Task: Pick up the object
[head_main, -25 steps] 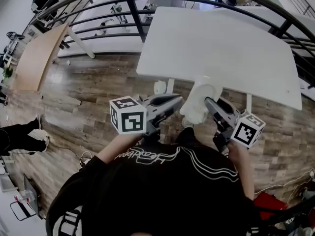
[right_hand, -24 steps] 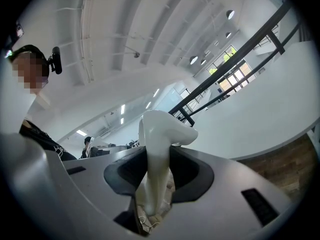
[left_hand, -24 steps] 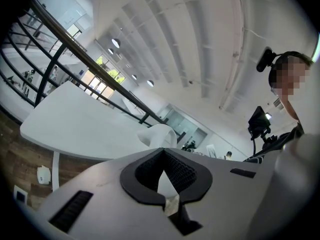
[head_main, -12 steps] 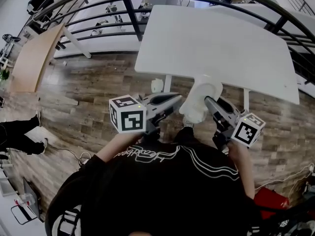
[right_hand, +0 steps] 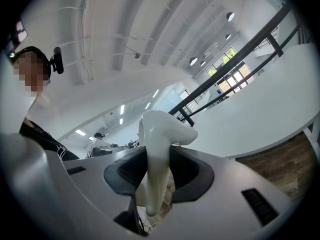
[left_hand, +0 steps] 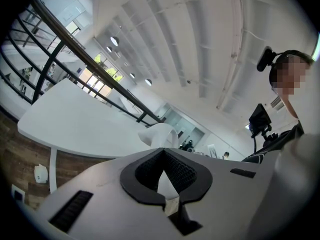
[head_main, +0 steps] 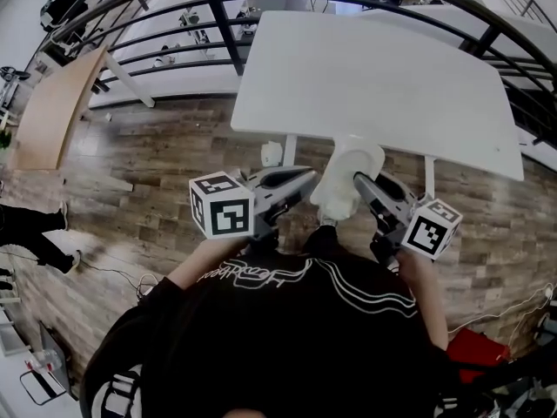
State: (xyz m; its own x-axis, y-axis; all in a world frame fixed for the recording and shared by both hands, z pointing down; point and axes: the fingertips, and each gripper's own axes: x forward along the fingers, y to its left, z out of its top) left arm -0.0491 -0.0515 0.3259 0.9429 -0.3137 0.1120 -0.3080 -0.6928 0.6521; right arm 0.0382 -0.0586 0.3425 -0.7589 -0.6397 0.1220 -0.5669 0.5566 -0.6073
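Two grippers sit nearest me, just ahead of the person's dark shirt. The right gripper point(head_main: 359, 184) is clamped on the object point(head_main: 346, 179), with both pads pressed against its narrow stem, as the right gripper view shows point(right_hand: 157, 160). The left gripper point(head_main: 306, 176) has its jaws closed to the tips with nothing between them; it sits just beside the object and points at it.

The object is white, smooth and glossy, a slim stem swelling into a flared, curved head point(right_hand: 162, 126). It is off the table, held in the air by the table's near edge. I judge it stiff and fairly light, hard plastic or ceramic, though I cannot tell which. The gloss suggests it is slippery, and the top-heavy head could pivot in the pads. The stem is the sensible place to hold it, close under the head.

Past it lies the white table point(head_main: 383, 68), whose top is bare; its near edge is the one thing the head could knock. Below is wood floor point(head_main: 148, 172), with a small white box point(head_main: 272, 153) by a table leg. A dark railing point(head_main: 218, 11) runs further out, well apart, and a person's legs point(head_main: 26, 225) show at the far left.
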